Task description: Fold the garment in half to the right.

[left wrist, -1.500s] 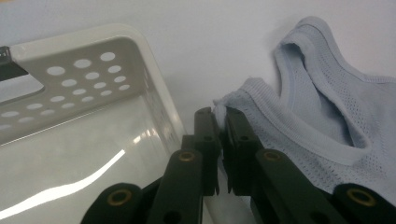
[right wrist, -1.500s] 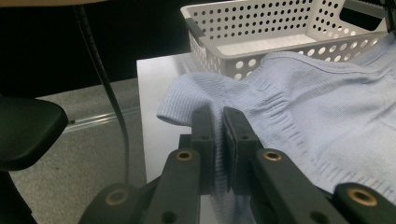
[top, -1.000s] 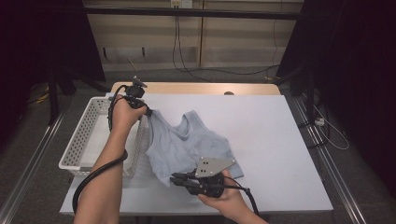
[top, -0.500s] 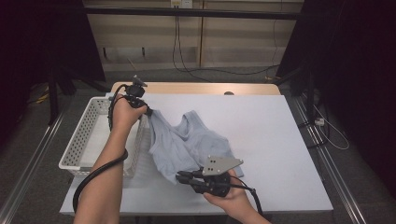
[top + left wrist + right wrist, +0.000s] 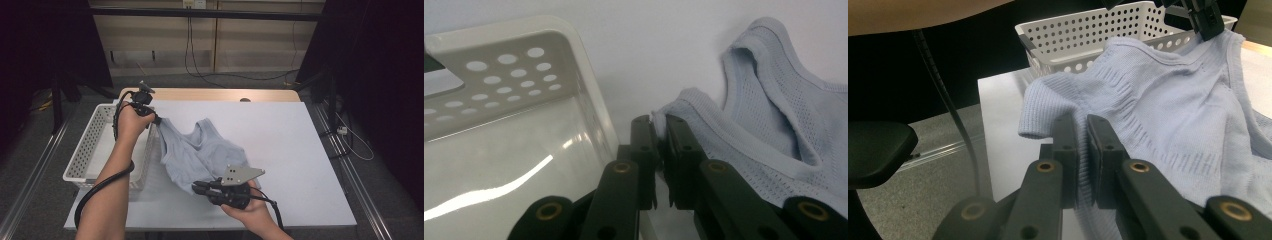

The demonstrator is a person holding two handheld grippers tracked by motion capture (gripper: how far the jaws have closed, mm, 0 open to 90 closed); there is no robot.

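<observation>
A light blue knit tank top [image 5: 200, 152] lies partly lifted on the white table [image 5: 290, 145]. My left gripper [image 5: 155, 120] is shut on a shoulder strap [image 5: 674, 107] and holds it up beside the basket's right wall. My right gripper [image 5: 196, 188] is shut on the ribbed hem [image 5: 1080, 170] near the table's front edge. In the right gripper view the tank top [image 5: 1168, 100] stretches away toward the left gripper [image 5: 1209, 29] above the basket. In the left gripper view the mesh fabric [image 5: 774, 115] drapes off to the right.
A white perforated basket [image 5: 90, 150] stands at the table's left side; its rim [image 5: 499, 65] is close to my left jaws and it looks empty. Cables trail from both grippers. Dark floor and black curtains surround the table.
My right gripper has moved right along the front edge with the hem, pulling the garment's lower part rightward. The left gripper has stayed by the basket holding the strap.
</observation>
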